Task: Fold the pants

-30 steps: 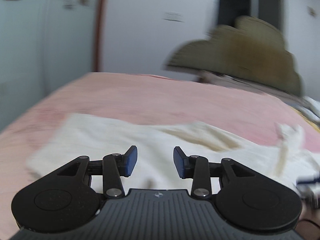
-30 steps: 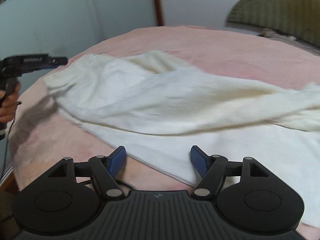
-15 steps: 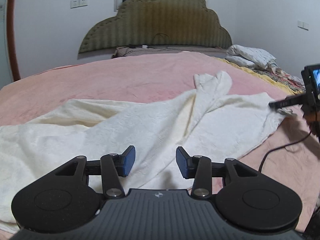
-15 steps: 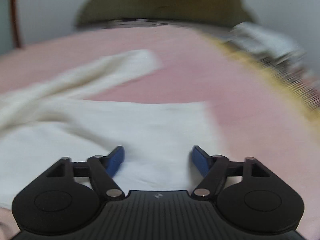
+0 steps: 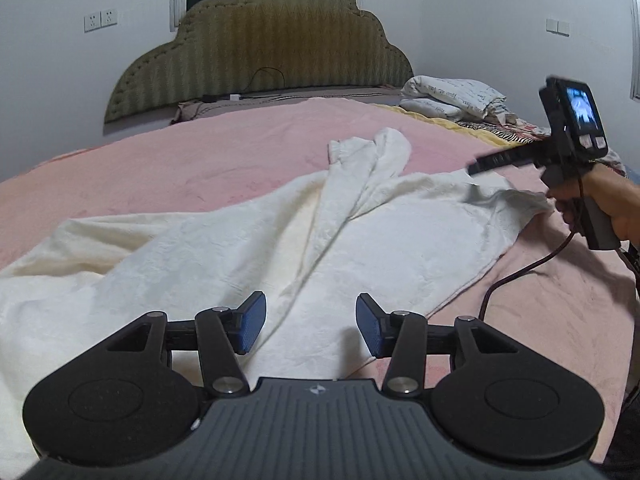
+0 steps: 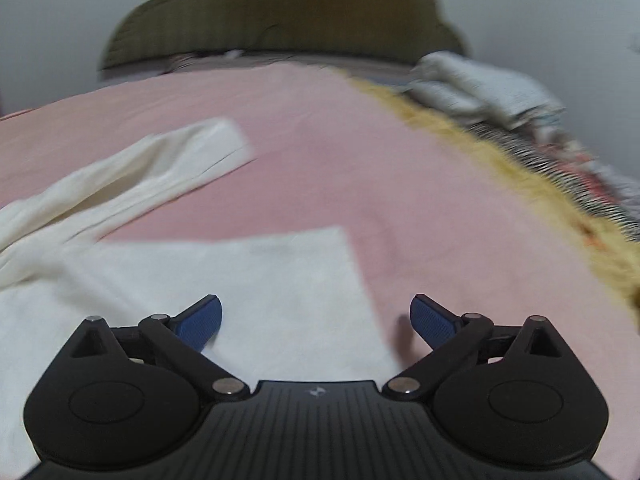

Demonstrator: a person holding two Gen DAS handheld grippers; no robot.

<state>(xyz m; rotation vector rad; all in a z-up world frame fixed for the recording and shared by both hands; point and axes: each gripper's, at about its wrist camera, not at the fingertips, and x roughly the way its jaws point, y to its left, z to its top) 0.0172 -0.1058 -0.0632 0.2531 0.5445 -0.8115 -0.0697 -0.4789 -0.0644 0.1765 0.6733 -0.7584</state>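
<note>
Cream white pants [image 5: 248,248] lie spread and rumpled on the pink bed. My left gripper [image 5: 311,327] is open and empty, low over the near part of the pants. In the left wrist view the right gripper [image 5: 476,166] reaches in from the right, over the far corner of the pants. In the blurred right wrist view my right gripper [image 6: 316,320] is wide open and empty over a flat end of the pants [image 6: 256,280]. Another strip of the pants [image 6: 132,176] lies further off to the left.
The pink bedspread [image 5: 200,160] covers the bed. An olive headboard [image 5: 264,44] stands at the back. Folded white bedding [image 5: 452,98] and a yellow and striped blanket [image 6: 540,168] lie at the right. A dark cable [image 5: 528,268] hangs from the right gripper.
Both views have swung round from the wall side toward the headboard. The right gripper has moved in over the far end of the pants and has opened wider. The left gripper stays open.
</note>
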